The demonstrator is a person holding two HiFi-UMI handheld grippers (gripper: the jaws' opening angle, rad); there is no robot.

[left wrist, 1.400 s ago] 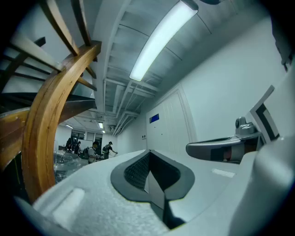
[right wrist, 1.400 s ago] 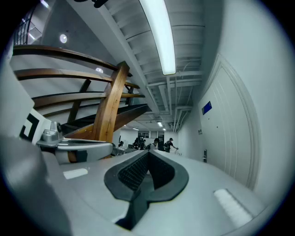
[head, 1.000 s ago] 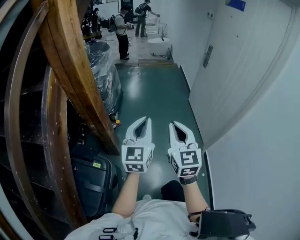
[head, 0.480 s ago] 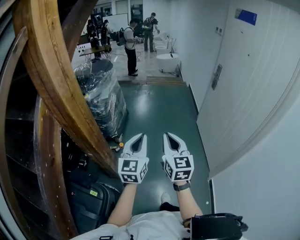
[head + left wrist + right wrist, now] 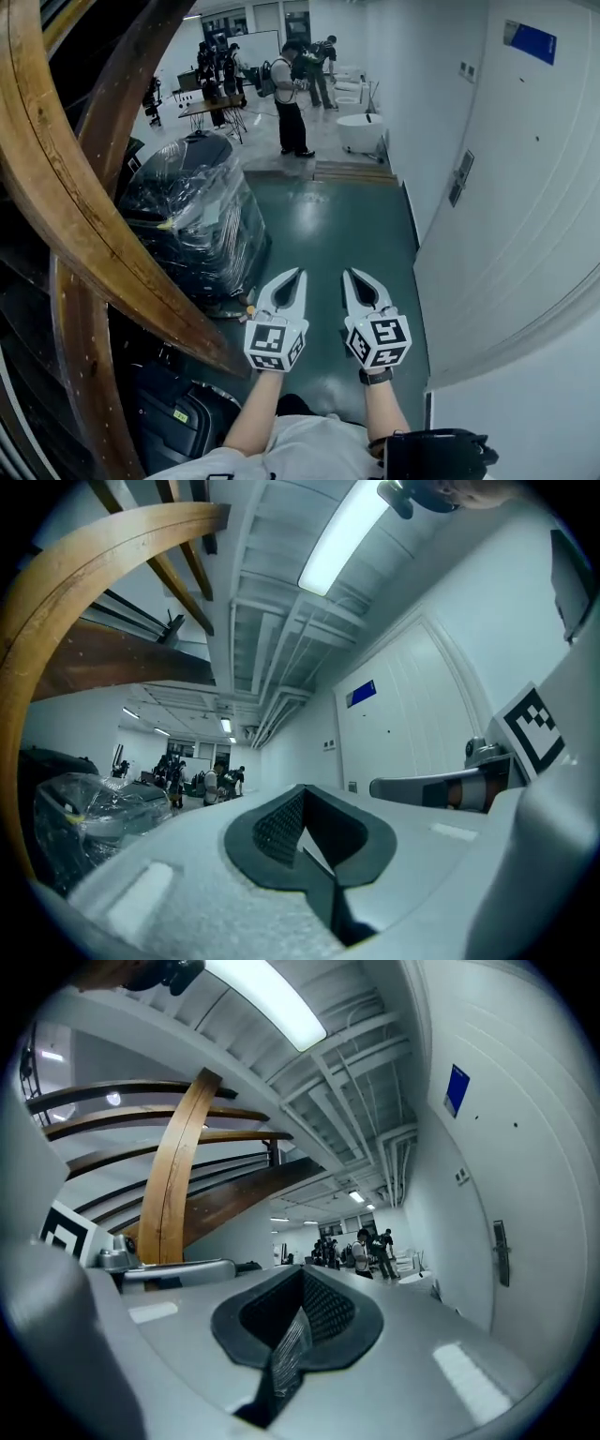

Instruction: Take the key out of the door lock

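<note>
A white door (image 5: 511, 187) lines the right side of the corridor, with a dark lock plate and handle (image 5: 460, 178) and a blue sign (image 5: 533, 42) above. No key can be made out at this distance. My left gripper (image 5: 299, 275) and right gripper (image 5: 348, 275) are held side by side over the green floor, well short of the lock. Both are shut and hold nothing. The left gripper view shows its closed jaws (image 5: 302, 794) and the door (image 5: 412, 714). The right gripper view shows its closed jaws (image 5: 302, 1271) and the lock plate (image 5: 502, 1252) on the right.
Large curved wooden beams (image 5: 84, 206) fill the left side. A plastic-wrapped bulky object (image 5: 192, 211) stands beside them, and a black case (image 5: 178, 412) lies below. Several people (image 5: 292, 94) stand at the far end near a white tub (image 5: 361, 131). Green floor (image 5: 337, 220) runs ahead.
The view has lifted and moved forward along the corridor, so the door's lock plate looks nearer. Both grippers stay shut, side by side.
</note>
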